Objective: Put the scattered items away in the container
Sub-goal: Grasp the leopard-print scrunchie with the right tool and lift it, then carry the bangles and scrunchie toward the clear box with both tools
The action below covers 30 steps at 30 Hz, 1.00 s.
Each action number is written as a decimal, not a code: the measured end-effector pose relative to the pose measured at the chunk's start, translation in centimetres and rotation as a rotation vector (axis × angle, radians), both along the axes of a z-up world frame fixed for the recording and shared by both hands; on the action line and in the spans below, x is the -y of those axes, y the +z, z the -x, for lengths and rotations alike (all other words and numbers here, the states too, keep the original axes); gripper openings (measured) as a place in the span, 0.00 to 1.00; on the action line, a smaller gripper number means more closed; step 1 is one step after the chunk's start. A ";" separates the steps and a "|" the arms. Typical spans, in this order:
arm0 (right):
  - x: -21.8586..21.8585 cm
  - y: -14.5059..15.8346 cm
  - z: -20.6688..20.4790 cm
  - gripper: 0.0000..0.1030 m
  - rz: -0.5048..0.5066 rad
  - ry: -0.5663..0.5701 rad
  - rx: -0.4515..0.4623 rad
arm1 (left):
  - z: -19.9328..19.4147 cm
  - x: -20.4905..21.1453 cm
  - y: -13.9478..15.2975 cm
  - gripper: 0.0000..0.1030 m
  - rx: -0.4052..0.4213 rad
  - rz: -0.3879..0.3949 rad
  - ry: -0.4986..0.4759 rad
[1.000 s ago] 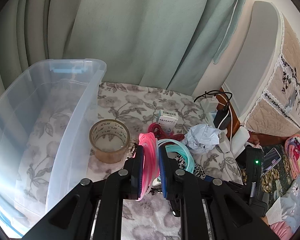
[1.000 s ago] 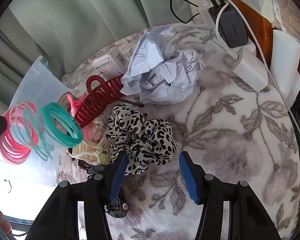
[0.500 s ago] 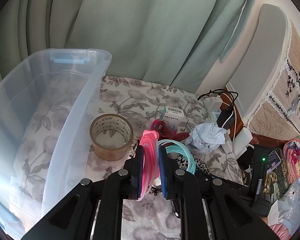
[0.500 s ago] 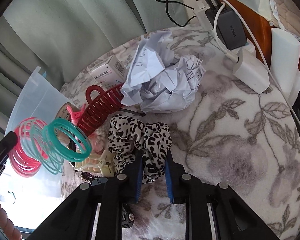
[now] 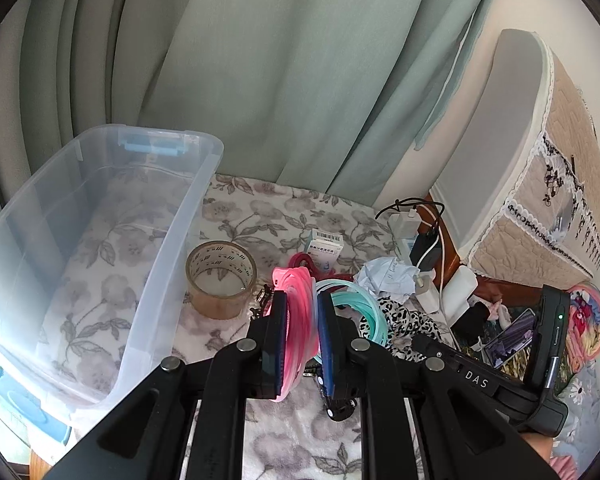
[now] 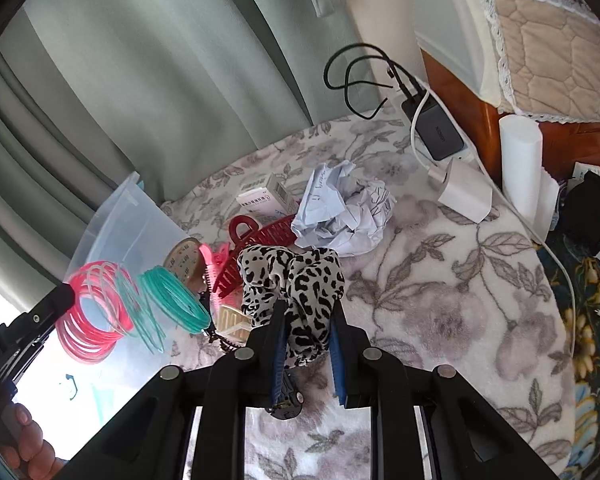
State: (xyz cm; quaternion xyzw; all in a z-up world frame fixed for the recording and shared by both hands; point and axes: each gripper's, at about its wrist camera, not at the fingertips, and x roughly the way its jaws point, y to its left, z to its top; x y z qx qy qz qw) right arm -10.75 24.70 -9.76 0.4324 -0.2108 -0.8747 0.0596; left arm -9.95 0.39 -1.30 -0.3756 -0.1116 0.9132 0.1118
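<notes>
Two grips: spring toy (image 5: 300, 312) seemingly sideways

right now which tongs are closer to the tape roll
Left. The left tongs, shut on the pink and teal spring toy, sit just right of the tape roll. The right tongs hold the leopard scrunchie, farther right.

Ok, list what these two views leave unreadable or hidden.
- Small white medicine box: print too small to read in both views.
- Cream plastic hair clip: mostly hidden behind the leopard-print fabric scrunchie and the teal end of the pink-and-teal plastic spring coil, right wrist view.
- Clear plastic storage bin: near end cut off by the image edge, left wrist view.
- Phone screen: blurred, left wrist view.
</notes>
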 end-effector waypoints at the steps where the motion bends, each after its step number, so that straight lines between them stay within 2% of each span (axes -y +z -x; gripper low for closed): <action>1: 0.0 0.6 -0.5 0.20 0.001 -0.001 -0.012 | -0.4 0.0 0.4 0.14 -0.008 0.000 0.002; 19: 1.6 9.1 -7.6 0.20 -0.003 0.028 -0.219 | -7.9 2.0 7.3 0.14 -0.180 -0.023 0.050; 30: 4.1 12.9 -10.6 0.20 -0.031 0.069 -0.314 | -11.1 4.1 10.1 0.14 -0.268 -0.051 0.088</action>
